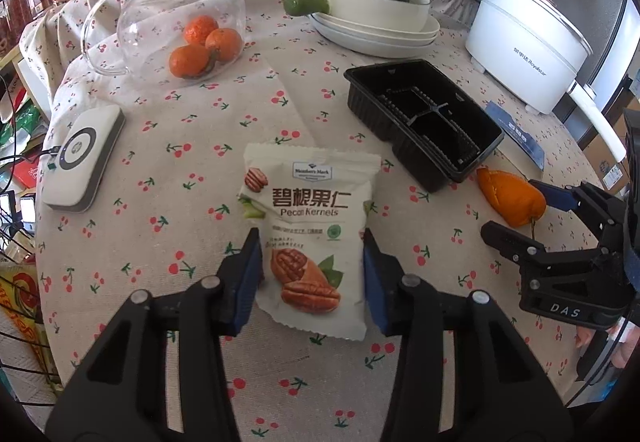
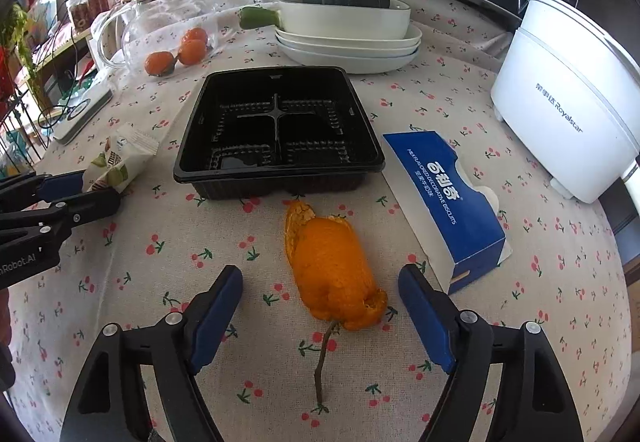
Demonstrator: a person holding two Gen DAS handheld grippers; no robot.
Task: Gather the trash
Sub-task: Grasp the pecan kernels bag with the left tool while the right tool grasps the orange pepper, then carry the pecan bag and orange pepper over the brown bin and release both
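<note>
Orange peel (image 2: 334,266) lies on the worktop (image 2: 560,282) between my gaping right tongs (image 2: 320,296); my left tongs (image 1: 312,262) straddle the pecan packet (image 1: 310,238), seemingly not yet gripping. Nothing sits in the black tray (image 2: 276,122).

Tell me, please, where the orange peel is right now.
The orange peel lies on the tablecloth between the open right gripper's fingers, just in front of the black tray and left of the blue box.

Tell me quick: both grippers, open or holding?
Left gripper: open, astride the pecan packet.
Right gripper: open, astride the orange peel.
</note>
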